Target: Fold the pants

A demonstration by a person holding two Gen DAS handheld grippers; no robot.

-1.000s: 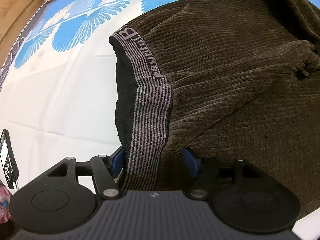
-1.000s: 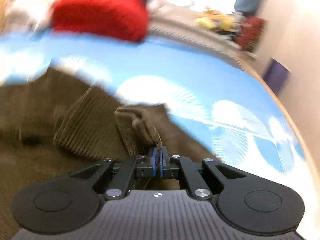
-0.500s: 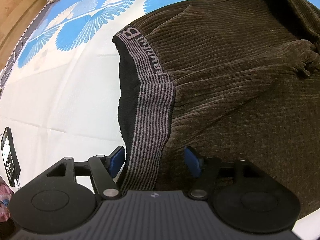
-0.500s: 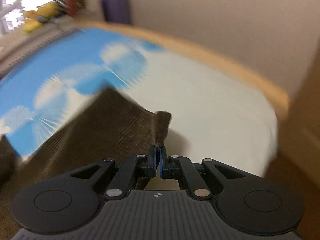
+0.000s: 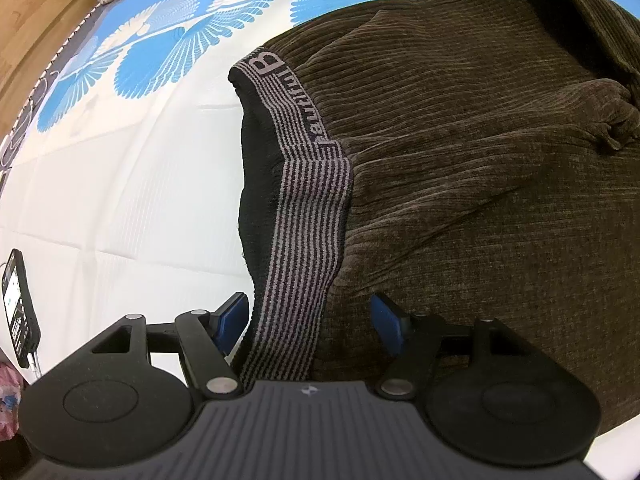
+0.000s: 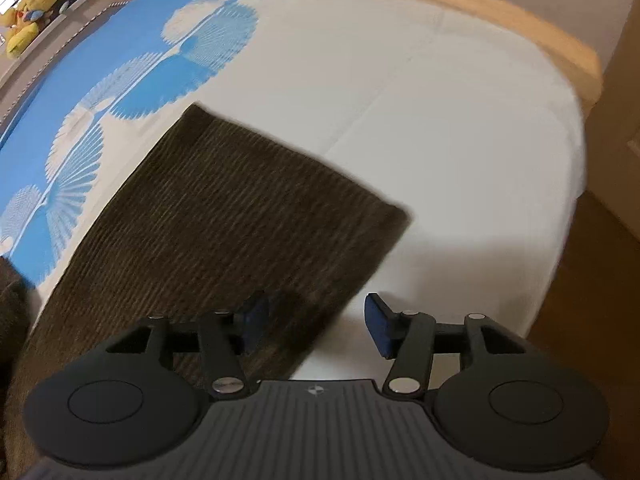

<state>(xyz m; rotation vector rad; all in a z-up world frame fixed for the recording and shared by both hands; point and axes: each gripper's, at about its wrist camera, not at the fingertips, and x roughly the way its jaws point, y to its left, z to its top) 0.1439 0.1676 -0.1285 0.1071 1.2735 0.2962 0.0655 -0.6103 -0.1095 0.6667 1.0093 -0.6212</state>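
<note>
Brown corduroy pants lie on my blue-white bedsheet, striped waistband between the spread left gripper. Right gripper: jaws just opened, leg end released, lying flat. Phone at 9 o'clock; plush toy at 10.

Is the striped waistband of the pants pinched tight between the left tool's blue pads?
No: the left gripper stands open, its blue pads clear of the striped waistband that runs between them.
</note>
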